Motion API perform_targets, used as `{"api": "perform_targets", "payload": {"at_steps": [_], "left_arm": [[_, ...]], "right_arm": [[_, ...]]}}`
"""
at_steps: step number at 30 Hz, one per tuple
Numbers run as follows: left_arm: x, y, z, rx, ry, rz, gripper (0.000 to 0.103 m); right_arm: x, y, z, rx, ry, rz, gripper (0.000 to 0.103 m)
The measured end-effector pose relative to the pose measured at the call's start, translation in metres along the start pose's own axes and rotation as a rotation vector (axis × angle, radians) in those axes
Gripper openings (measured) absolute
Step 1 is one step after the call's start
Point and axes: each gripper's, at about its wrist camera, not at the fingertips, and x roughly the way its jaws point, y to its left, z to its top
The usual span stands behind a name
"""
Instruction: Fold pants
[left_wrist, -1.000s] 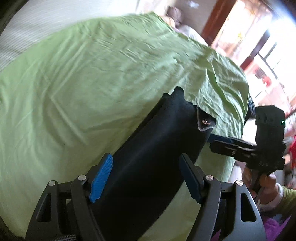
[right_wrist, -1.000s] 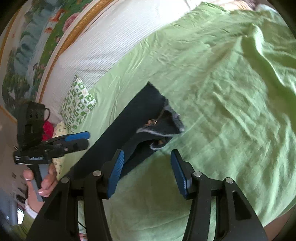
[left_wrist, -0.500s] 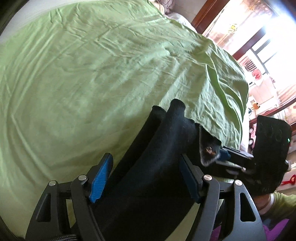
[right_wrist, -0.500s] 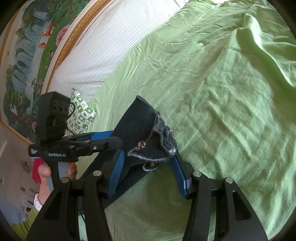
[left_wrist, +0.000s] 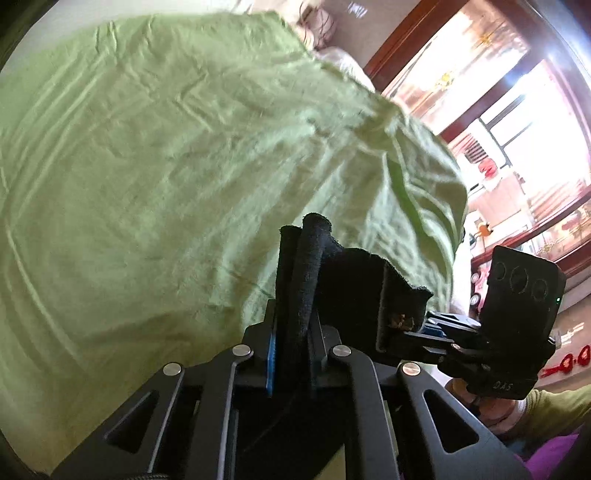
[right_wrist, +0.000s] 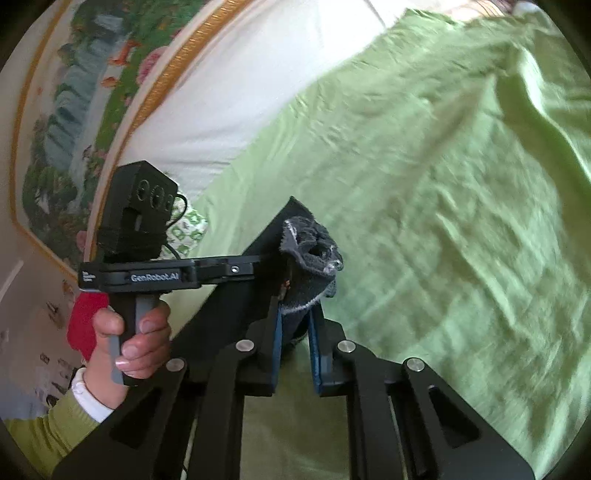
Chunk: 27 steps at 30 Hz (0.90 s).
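Left wrist view shows the left hand-held gripper (left_wrist: 295, 332) clamped on a bunched edge of the black pants (left_wrist: 351, 280), held up above the green bed sheet (left_wrist: 166, 166), and just right of it the right hand-held gripper (right_wrist: 295, 325) is likewise pinched onto a grey-lined corner near the waist button. Judging by this, the fold is only beginning: both ends are gripped, but no neat fold lies on the sheet yet. The dark, soft fabric hangs crumpled and doubled between the two grips.
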Motion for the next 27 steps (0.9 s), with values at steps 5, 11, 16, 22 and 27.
{"api": "perform_targets", "payload": {"at_steps": [5,11,16,22,27], "left_arm": [[-0.048,-0.003,-0.013,-0.013,-0.1,-0.034,0.011],[-0.093,-0.003,-0.037,-0.035,-0.184,-0.048,0.011],[-0.123,0.001,-0.063,-0.053,-0.241,-0.034,0.011],[-0.141,0.018,-0.1,-0.111,-0.304,-0.042,0.011],[-0.145,0.04,-0.13,-0.181,-0.334,-0.052,0.011]], "right_arm": [[-0.011,0.032,0.006,-0.082,-0.014,0.107,0.014],[-0.011,0.076,0.005,-0.183,-0.004,0.242,0.014],[0.001,0.105,-0.004,-0.248,0.04,0.327,0.014],[0.022,0.128,-0.018,-0.303,0.112,0.386,0.014],[0.046,0.14,-0.03,-0.332,0.178,0.414,0.014]]}}
